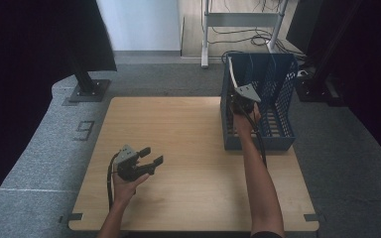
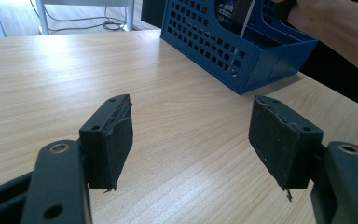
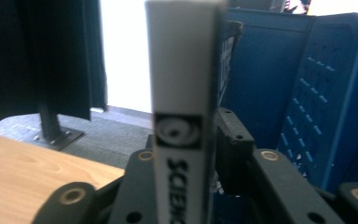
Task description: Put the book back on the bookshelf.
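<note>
A white-spined book (image 3: 184, 93) with "SCIENCE" printed on it stands upright between the jaws of my right gripper (image 3: 191, 133), which looks shut on it. In the high view that gripper (image 1: 241, 101) holds the book (image 1: 233, 74) at the left compartment of a blue perforated file rack (image 1: 280, 104), whose walls rise behind the book (image 3: 317, 93). My left gripper (image 1: 152, 155) hovers low over the wooden table (image 1: 188, 129) at the front left. Its jaws (image 2: 191, 140) are open, with nothing between them.
The blue rack (image 2: 205, 46) stands at the table's right far corner, and the right hand (image 2: 326, 23) reaches into it. A black stand base (image 1: 87, 89) sits on the grey floor beyond the table's left corner. Cables and a metal frame (image 1: 243, 20) lie farther back.
</note>
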`<action>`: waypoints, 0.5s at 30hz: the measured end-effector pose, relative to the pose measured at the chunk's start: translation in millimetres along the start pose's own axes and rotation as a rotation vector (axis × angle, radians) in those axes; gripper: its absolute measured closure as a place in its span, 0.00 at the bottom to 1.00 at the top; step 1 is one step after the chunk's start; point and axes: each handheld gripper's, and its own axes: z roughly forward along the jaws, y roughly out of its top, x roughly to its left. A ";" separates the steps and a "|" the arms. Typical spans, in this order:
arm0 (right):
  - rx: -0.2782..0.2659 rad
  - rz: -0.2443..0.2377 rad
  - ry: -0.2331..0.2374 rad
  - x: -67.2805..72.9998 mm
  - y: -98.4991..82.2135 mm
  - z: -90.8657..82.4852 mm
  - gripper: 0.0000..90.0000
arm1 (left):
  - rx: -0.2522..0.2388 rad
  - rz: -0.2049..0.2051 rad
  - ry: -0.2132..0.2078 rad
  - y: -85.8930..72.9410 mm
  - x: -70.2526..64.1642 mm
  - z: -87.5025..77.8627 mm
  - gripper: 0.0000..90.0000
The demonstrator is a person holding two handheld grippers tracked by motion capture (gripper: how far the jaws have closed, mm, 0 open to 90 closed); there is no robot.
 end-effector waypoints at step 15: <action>0.037 0.007 0.070 1.7 -4.2 -5.4 0.52 | 0.007 0.004 -0.004 -0.4 -1.6 1.2 0.34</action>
